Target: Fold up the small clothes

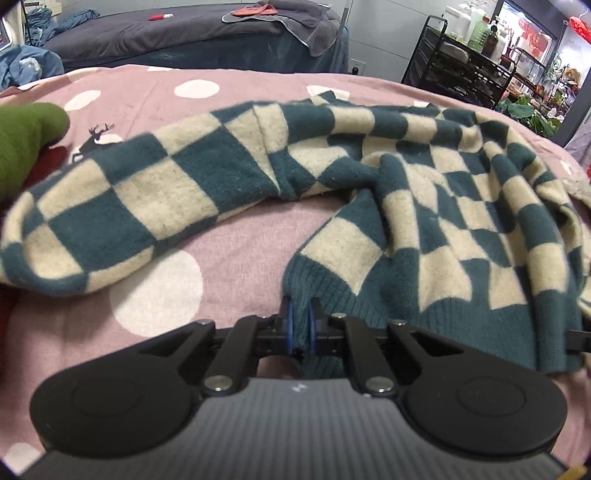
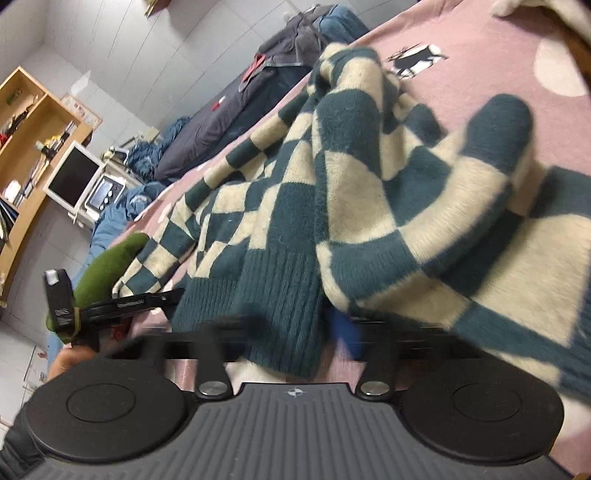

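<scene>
A teal and cream checked sweater (image 1: 443,206) lies rumpled on a pink spotted bed sheet (image 1: 240,240), one sleeve (image 1: 129,206) stretched out to the left. My left gripper (image 1: 303,321) is shut, its blue pads pinching the corner of the ribbed teal hem (image 1: 369,306). In the right wrist view the sweater (image 2: 369,184) is bunched up close. My right gripper (image 2: 291,328) is blurred, and the ribbed hem (image 2: 284,325) fills the gap between its fingers. The left gripper (image 2: 173,295) shows at the left, held by a green-sleeved arm (image 2: 110,262).
A second bed with a dark grey cover (image 1: 184,33) stands behind, and a black metal rack (image 1: 461,66) at the back right. Green cloth (image 1: 22,147) shows at the left edge. A wooden shelf and monitor (image 2: 74,177) stand by the wall, with blue clothes (image 2: 147,158) heaped nearby.
</scene>
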Tool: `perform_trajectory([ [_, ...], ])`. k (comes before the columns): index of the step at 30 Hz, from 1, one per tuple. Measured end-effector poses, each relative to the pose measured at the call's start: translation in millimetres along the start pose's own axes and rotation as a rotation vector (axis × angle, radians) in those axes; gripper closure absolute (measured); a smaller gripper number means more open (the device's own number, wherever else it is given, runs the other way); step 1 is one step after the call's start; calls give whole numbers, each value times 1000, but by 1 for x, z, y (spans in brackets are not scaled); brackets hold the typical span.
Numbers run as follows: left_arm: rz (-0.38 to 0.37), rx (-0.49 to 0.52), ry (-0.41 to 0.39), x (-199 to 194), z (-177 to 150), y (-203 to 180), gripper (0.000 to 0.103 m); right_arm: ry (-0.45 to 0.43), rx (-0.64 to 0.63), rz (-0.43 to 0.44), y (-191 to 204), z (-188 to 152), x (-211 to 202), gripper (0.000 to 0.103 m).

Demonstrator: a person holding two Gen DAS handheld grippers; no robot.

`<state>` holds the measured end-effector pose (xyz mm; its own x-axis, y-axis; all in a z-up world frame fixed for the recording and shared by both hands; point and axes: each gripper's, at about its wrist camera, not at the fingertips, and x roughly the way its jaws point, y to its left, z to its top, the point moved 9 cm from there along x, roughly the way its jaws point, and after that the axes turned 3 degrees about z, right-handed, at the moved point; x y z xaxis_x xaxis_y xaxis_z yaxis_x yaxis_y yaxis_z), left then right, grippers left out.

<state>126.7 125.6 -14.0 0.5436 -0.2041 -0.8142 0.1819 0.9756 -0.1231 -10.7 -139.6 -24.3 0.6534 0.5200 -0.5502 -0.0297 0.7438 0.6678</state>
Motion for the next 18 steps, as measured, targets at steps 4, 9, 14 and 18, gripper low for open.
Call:
perform_trajectory([
  [4,34,53,-25,-46,14,7,96,-59,-148,7,25,17,-26,86],
  [9,43,118,-56,-122,22,1,96,-129,-269,43,66,51,-101,87],
  [14,80,224,-48,-170,7,-10,96,-52,-344,68,71,46,-149,87],
  [18,101,241,99,-155,-33,1,96,93,-317,2,47,12,-140,88],
])
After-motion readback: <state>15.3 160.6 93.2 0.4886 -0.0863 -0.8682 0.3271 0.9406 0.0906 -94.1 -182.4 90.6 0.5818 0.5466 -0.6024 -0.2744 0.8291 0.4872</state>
